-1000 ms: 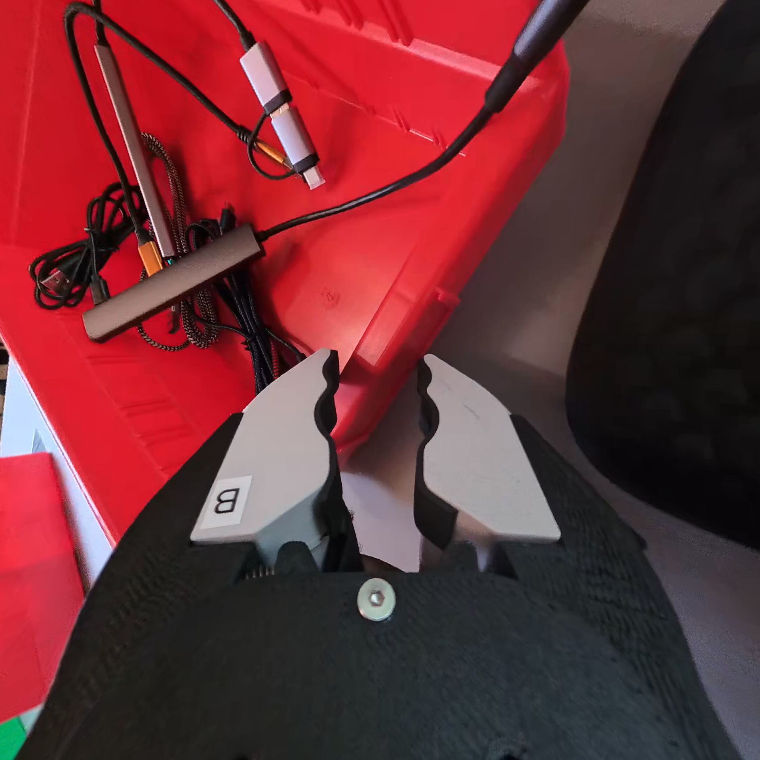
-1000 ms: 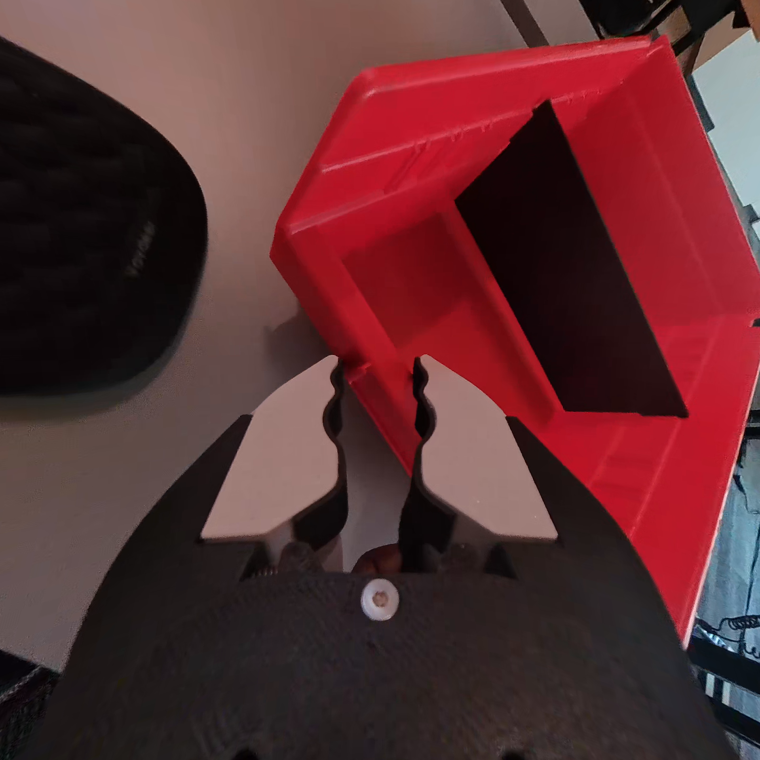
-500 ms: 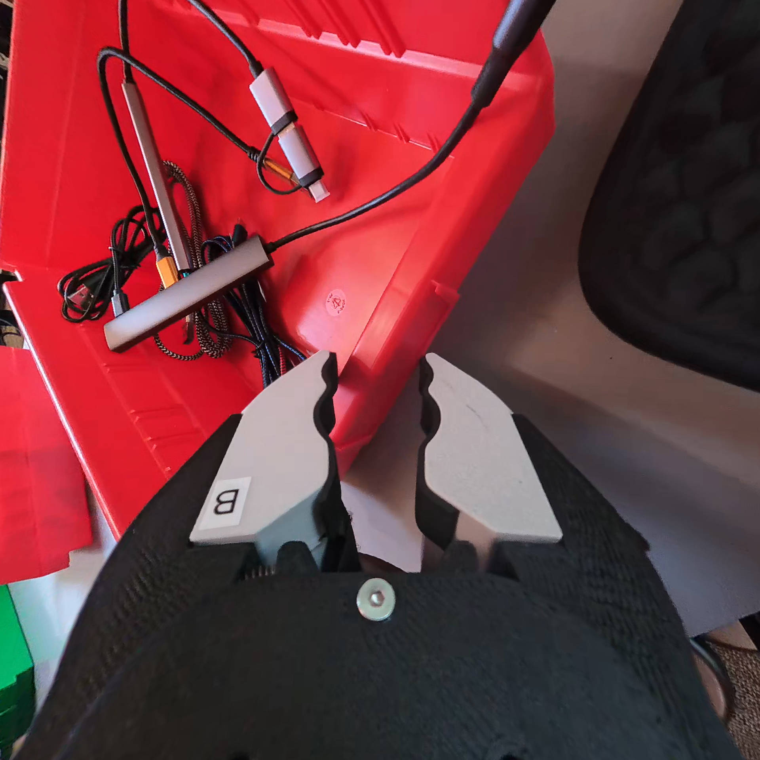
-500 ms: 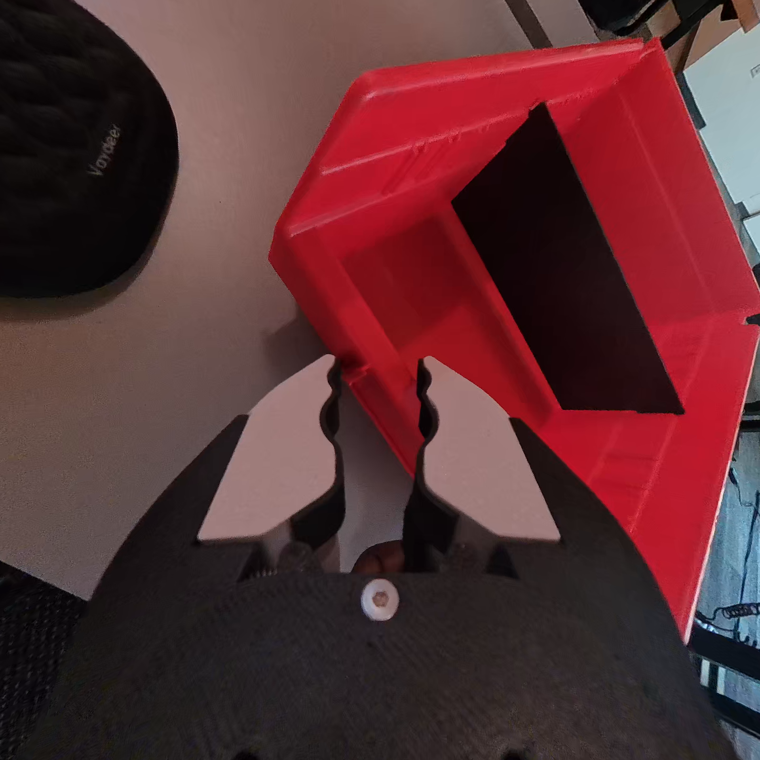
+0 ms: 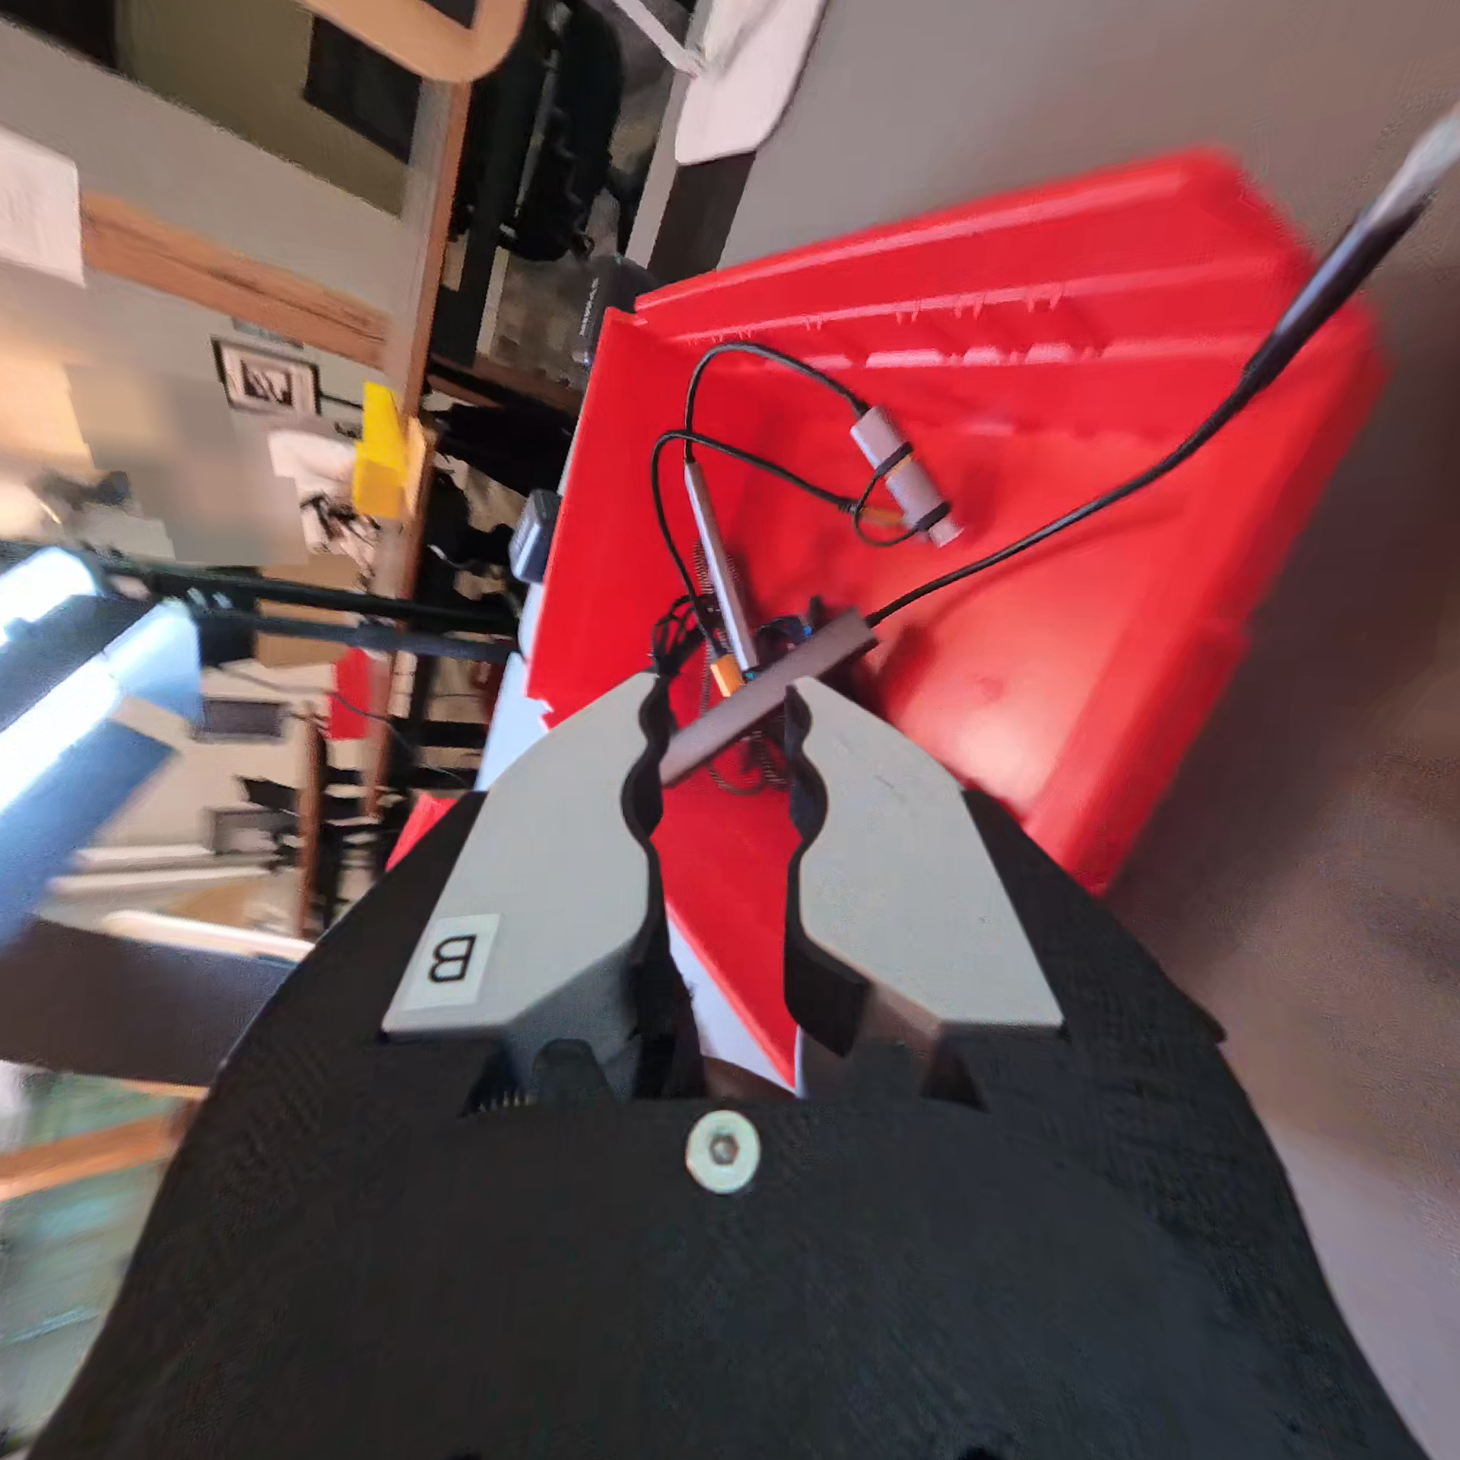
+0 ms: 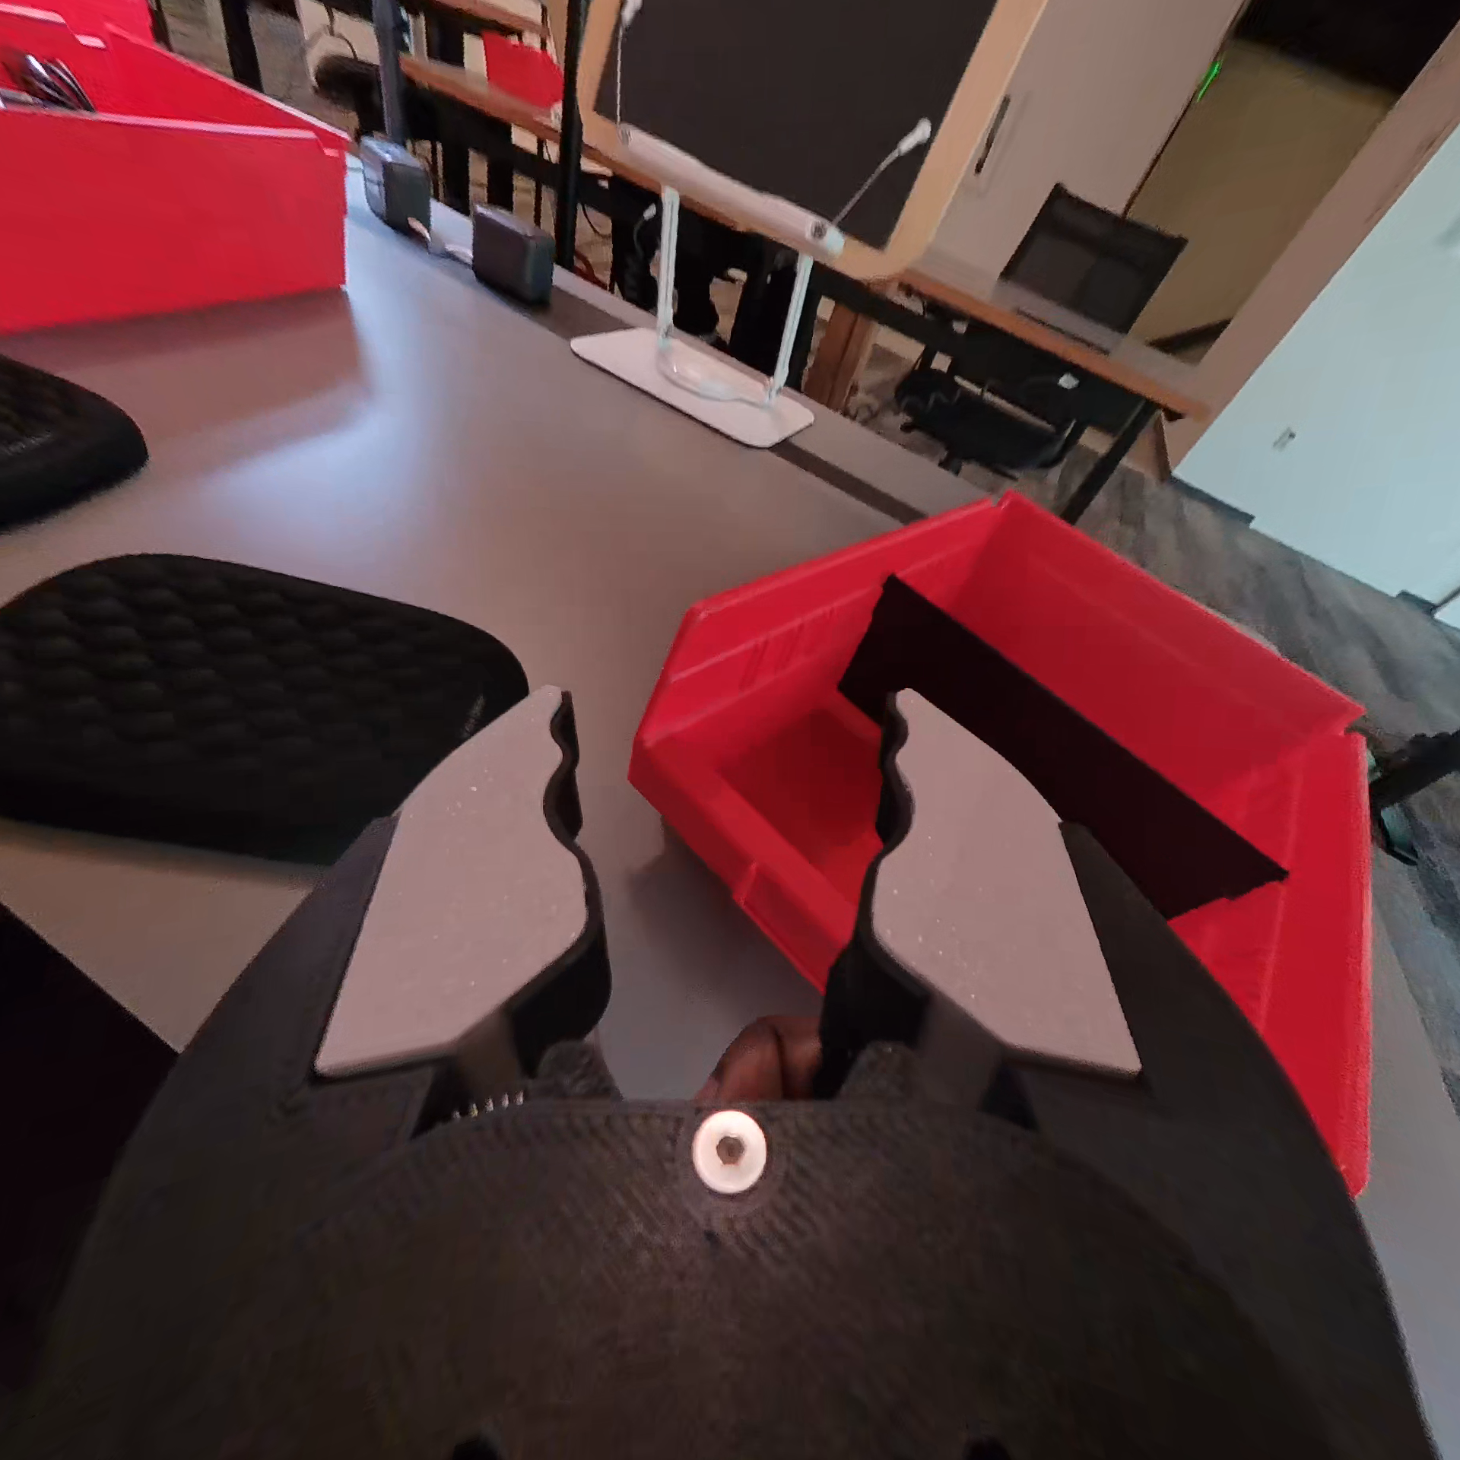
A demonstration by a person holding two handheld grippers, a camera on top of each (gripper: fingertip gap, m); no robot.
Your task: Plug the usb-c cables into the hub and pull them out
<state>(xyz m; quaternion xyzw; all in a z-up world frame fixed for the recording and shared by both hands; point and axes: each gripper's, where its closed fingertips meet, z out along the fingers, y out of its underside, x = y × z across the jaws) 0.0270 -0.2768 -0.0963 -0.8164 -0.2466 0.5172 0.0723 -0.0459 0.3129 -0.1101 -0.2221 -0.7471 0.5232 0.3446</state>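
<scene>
1. Left wrist view. Left gripper point(image 5: 719, 695), grey fingers on a black body, jaws narrowly parted, gripping nothing. Slim grey metal hub point(image 5: 770, 695) lies slantwise just beyond the fingertips, its near end seen in the gap between them; contact cannot be told. Hub rests inside a large red plastic bin point(image 5: 1066, 656). Thin black cable point(image 5: 1051, 529) runs from the hub's far end, ahead and to the right. Second slim grey hub point(image 5: 719, 565) lies straight ahead. Pale grey adapters point(image 5: 904, 478) lie farther ahead, right. Braided cables point(image 5: 739, 770) coil beneath the nearer hub. View blurred.

2. Right wrist view. Right gripper point(image 6: 727, 695), same build, jaws wide apart, empty. Smaller red plastic bin point(image 6: 1232, 798) with black divider panel point(image 6: 1059, 758) sits ahead, right; the right fingertip overlaps it. Black textured pad point(image 6: 221, 687) lies ahead, left, on a grey tabletop point(image 6: 474, 474). White lamp stand point(image 6: 695, 379) stands far ahead.
</scene>
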